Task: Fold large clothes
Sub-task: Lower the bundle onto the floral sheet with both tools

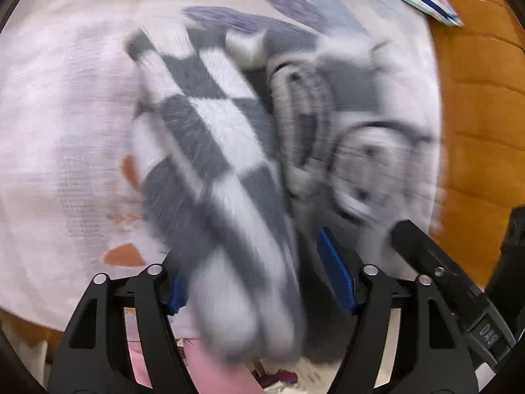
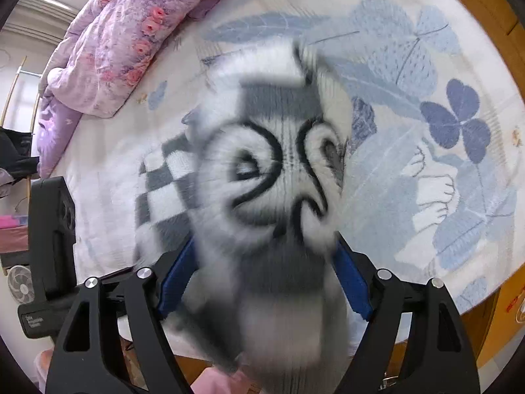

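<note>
Left wrist view: fuzzy grey-and-white checkered garment, motion-blurred, passing between the blue pads of the left gripper; the jaws stand wide, and whether they grip the cloth cannot be told. The garment trails over the leaf-printed bedsheet toward the wooden bed frame at the bed's edge. Right wrist view: right gripper with both blue pads pressed against the bunched garment, grasping it above the bedsheet. Floral quilt heaped at the bed's far edge.
</note>
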Demonstrator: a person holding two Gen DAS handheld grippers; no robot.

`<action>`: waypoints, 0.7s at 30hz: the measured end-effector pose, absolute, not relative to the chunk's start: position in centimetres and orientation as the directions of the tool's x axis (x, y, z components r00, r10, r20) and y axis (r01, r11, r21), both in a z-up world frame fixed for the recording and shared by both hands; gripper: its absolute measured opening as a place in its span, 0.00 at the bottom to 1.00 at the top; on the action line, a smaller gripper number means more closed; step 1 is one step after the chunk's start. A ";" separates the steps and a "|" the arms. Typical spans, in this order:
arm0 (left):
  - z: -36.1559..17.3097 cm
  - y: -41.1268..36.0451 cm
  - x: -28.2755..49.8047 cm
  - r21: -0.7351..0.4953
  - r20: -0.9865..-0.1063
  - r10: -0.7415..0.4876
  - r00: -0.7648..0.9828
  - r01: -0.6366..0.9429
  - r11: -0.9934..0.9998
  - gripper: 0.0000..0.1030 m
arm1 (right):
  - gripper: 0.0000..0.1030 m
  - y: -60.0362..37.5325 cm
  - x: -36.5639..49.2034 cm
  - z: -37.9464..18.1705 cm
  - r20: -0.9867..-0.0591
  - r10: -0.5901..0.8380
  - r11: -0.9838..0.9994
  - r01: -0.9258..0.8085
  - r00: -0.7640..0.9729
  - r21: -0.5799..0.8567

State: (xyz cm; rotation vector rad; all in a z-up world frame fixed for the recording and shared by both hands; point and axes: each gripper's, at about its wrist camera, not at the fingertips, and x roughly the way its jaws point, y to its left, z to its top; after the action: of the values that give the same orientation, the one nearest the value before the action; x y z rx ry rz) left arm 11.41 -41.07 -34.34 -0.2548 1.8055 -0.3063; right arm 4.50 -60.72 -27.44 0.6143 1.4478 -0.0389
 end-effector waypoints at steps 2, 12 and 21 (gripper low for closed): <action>-34.9 -39.1 11.0 -0.303 -0.913 -0.303 -0.273 -0.042 0.952 0.75 | 0.73 -61.4 4.7 -26.6 -0.906 0.372 0.844 0.333 0.203 0.421; -28.9 -31.6 11.0 -0.279 -0.945 -0.295 -0.139 -0.124 0.952 0.85 | 0.59 -66.3 2.1 -28.0 -0.935 0.320 0.848 0.394 0.155 0.355; -31.3 -39.2 11.8 -0.314 -0.935 -0.316 -0.161 -0.033 0.949 0.85 | 0.40 -68.5 -3.2 -28.6 -0.929 0.339 0.809 0.460 0.146 0.367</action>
State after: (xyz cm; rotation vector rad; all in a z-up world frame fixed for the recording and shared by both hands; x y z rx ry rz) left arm 11.84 -39.20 -31.27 -0.2640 1.7207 -0.2530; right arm -3.15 -68.48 -28.57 0.6841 1.4568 -0.0973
